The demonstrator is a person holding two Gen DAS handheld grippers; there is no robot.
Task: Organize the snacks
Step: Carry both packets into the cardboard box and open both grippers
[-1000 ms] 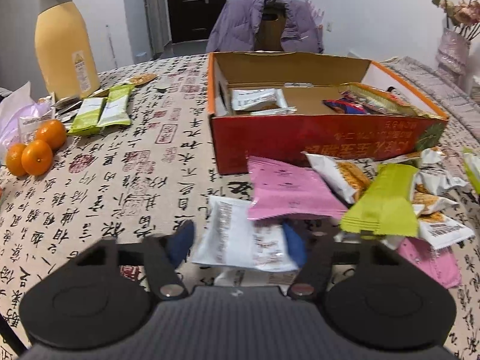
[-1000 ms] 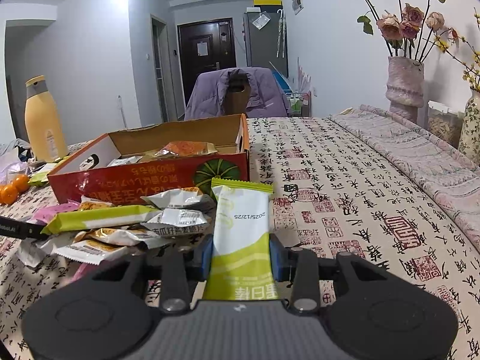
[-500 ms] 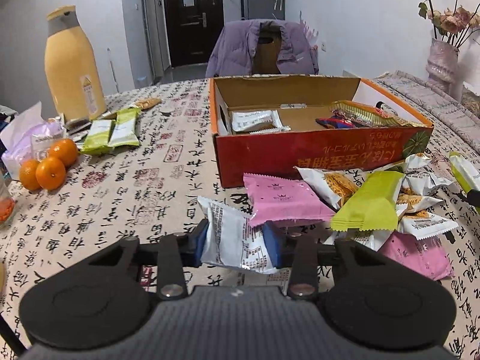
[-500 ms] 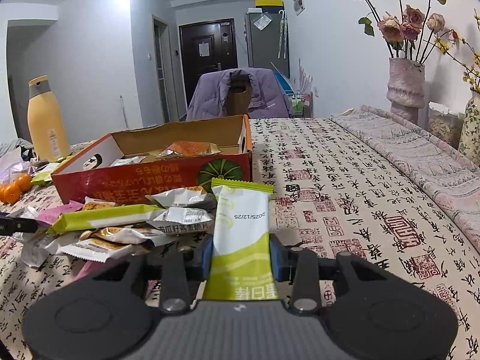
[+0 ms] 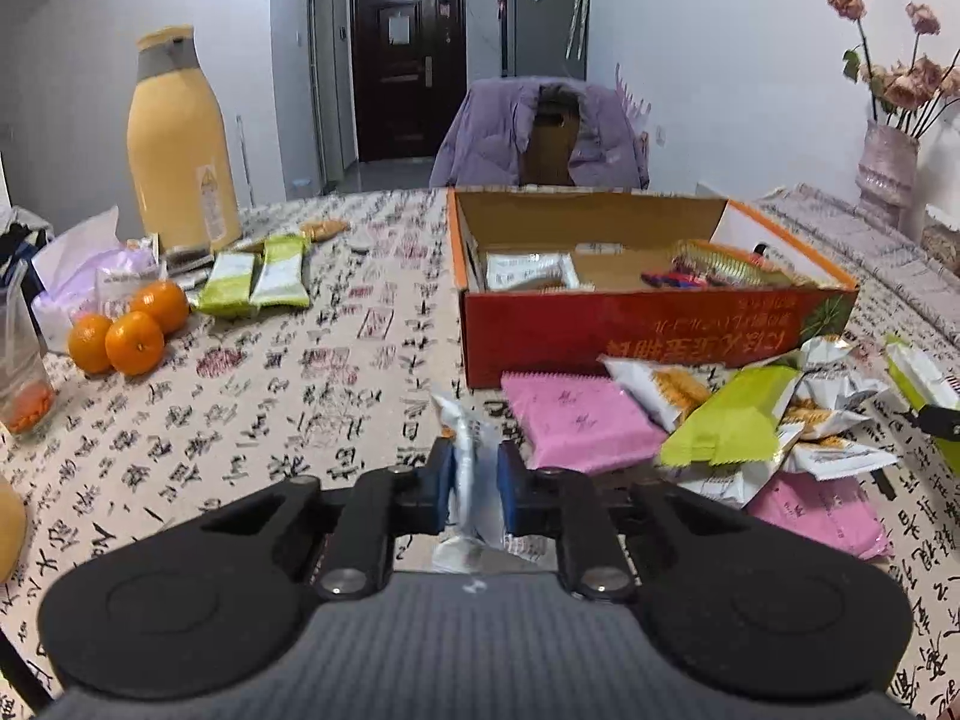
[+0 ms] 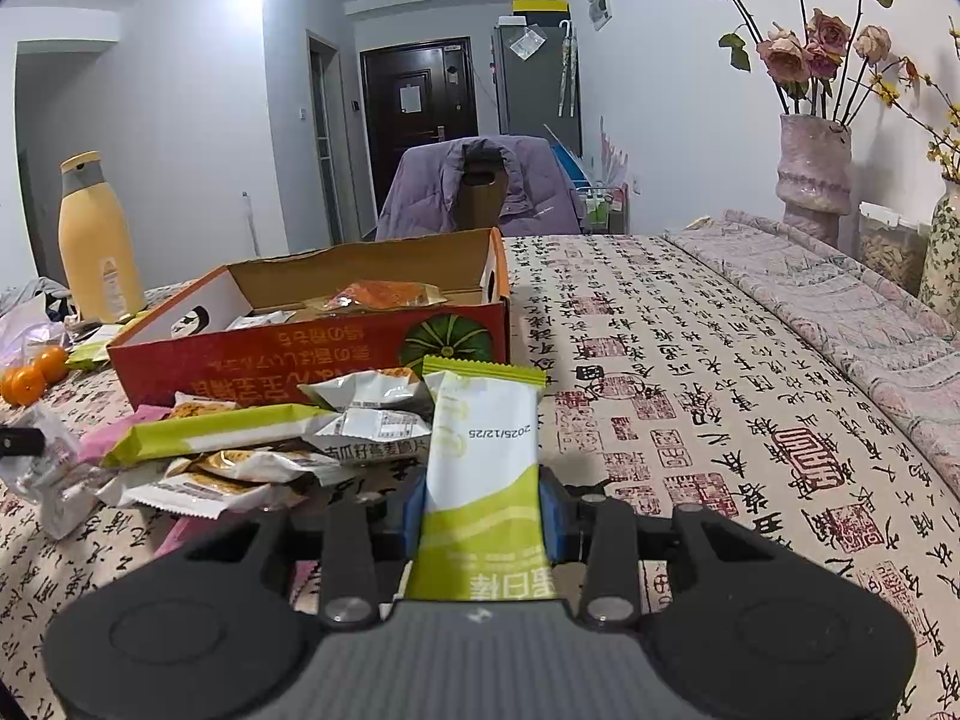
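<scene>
Currently, left grip: the left gripper (image 5: 473,483) has its blue pads (image 5: 441,483) squeezed narrow on a white snack packet (image 5: 471,468), crumpled edge-on between them and apparently lifted off the cloth.
Right grip: the right gripper (image 6: 483,510) clamps a green-and-white snack bar (image 6: 483,468) by its lower half, the bar standing upright beyond the fingers, date print visible.
Just past the left fingers: a pink packet (image 5: 576,420) lies flat, touching a loose pile of snacks (image 5: 780,420) to its right, with a lime-green bar (image 5: 732,420) resting on top and a second pink packet (image 5: 822,516) partly under it.
Beyond the pile: an open orange cardboard box (image 5: 630,324), its near wall almost touching the pile.
Box contents: a white packet (image 5: 528,270) at the left end, a dark red-and-blue wrapper (image 5: 675,281) and a gold-edged bag (image 5: 726,264) toward the right; much bare cardboard floor shows between them.
Far left of the fingers: two green-and-white bars (image 5: 255,282) side by side on the tablecloth (image 5: 300,396), well apart from the box, near three tangerines (image 5: 126,330) and a yellow thermos (image 5: 180,144).
Progress: early to middle, by my judgement. Few items are boxed, two are in hand, and most of the pile lies outside.
Left to do: likely carry both held snacks to their place, then clear the pile.
</scene>
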